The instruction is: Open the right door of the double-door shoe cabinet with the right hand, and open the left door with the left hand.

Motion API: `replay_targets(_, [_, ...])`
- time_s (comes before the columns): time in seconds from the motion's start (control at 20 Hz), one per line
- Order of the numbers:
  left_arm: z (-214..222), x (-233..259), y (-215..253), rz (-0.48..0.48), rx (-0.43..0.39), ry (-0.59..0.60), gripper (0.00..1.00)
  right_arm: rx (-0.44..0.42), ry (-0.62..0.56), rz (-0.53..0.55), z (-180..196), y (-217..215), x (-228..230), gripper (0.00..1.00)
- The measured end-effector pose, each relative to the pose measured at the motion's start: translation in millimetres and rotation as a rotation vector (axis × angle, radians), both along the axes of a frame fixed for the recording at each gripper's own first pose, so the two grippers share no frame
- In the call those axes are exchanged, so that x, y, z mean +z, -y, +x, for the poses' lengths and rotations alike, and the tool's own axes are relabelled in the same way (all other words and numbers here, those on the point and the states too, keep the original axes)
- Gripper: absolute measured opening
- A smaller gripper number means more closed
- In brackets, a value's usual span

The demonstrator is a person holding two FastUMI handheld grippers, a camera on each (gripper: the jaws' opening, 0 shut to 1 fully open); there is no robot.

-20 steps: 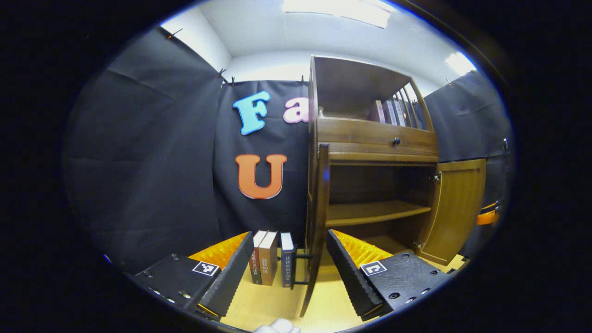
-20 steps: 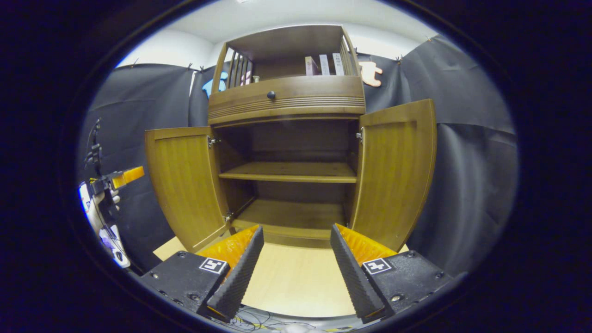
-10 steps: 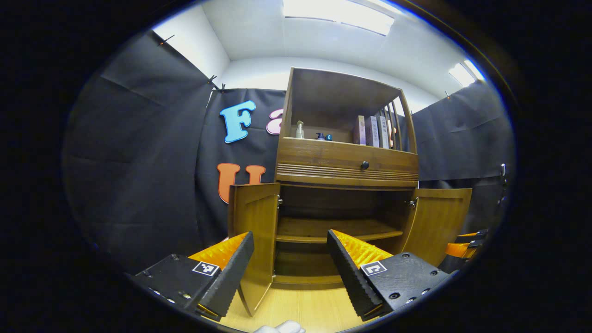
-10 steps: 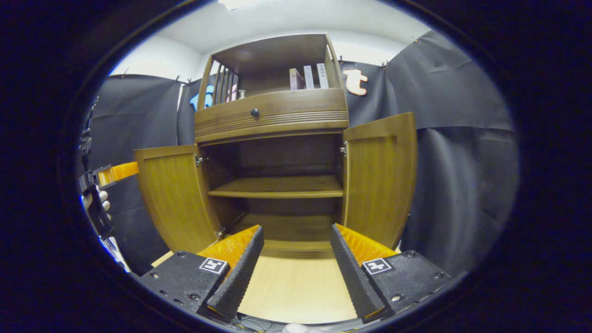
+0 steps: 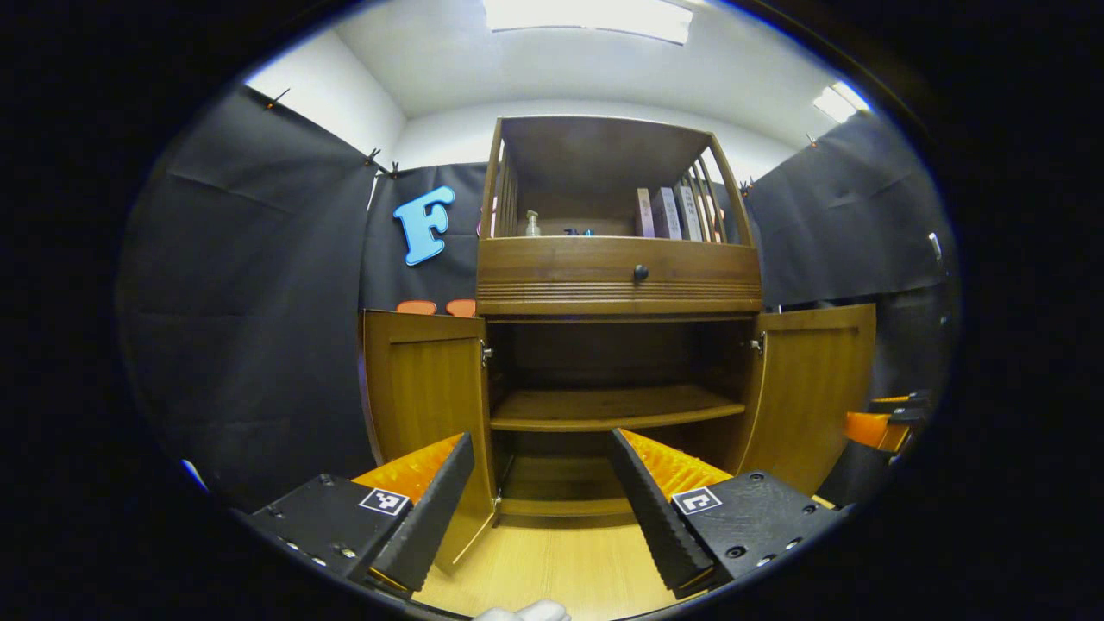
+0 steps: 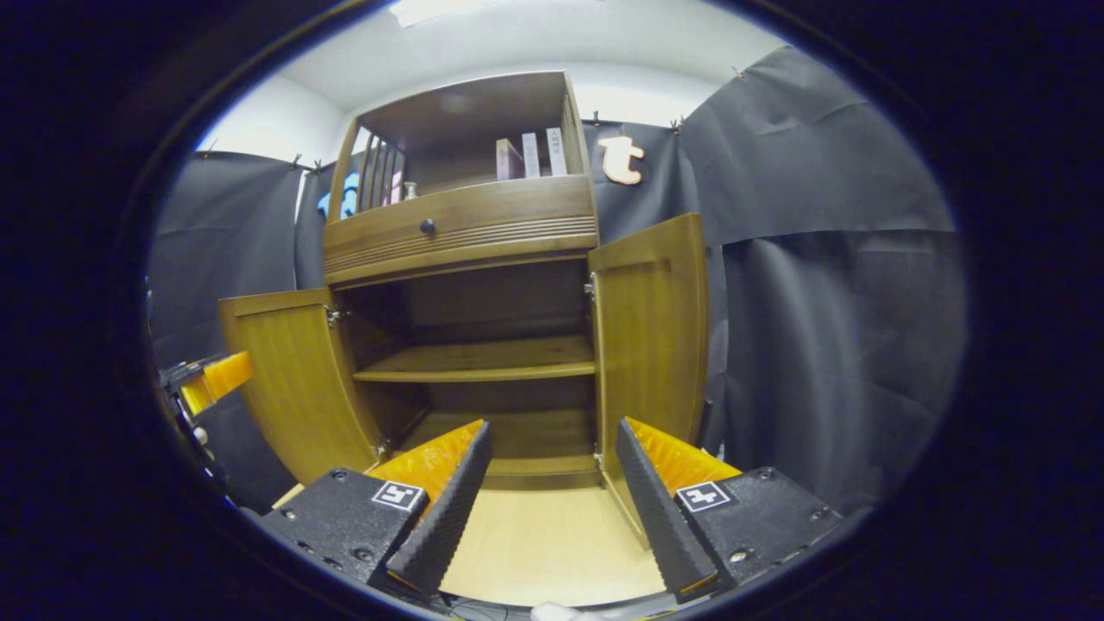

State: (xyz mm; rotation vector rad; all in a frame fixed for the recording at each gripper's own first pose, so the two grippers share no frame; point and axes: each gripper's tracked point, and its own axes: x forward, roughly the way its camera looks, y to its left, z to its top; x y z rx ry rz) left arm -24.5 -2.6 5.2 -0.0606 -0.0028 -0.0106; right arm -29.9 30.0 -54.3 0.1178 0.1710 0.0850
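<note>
The wooden shoe cabinet stands ahead with both lower doors swung wide. Its left door and right door frame a bare inner shelf. In the right gripper view the cabinet appears with the left door, the right door and the shelf. My left gripper is open, back from the cabinet, holding nothing. My right gripper is open too, off the doors. The left gripper shows at the far left of the right gripper view; the right gripper sits at the right edge of the left gripper view.
A drawer with a dark knob sits above the doors. Several books and small bottles stand on the top shelf. The cabinet rests on a light wooden floor. Black cloth walls close in on both sides.
The left gripper swung from beside the left door's edge round to face the cabinet squarely. The right gripper drifted right and back a little. Both doors stay wide, both grippers stay open.
</note>
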Motion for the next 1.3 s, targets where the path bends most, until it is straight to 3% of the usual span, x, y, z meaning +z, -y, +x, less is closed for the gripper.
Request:
replay_targets(0.2, [-10,-5,11,-0.002,-0.015,-0.007,0.95,-0.027,0.004,0.002,-1,10,2,0.92])
replay_targets(0.25, [-11,-4,13,0.005,-0.014,0.001,1.0,-0.026,0.006,0.001,-1,10,2,0.92])
replay_targets(0.3, [-11,-3,13,0.015,-0.012,0.006,0.95,-0.022,0.005,-0.002,-2,9,2,0.92])
replay_targets(1.3, [-11,-3,26,0.033,-0.052,0.0,0.95,-0.004,0.042,-0.04,-7,1,8,0.92])
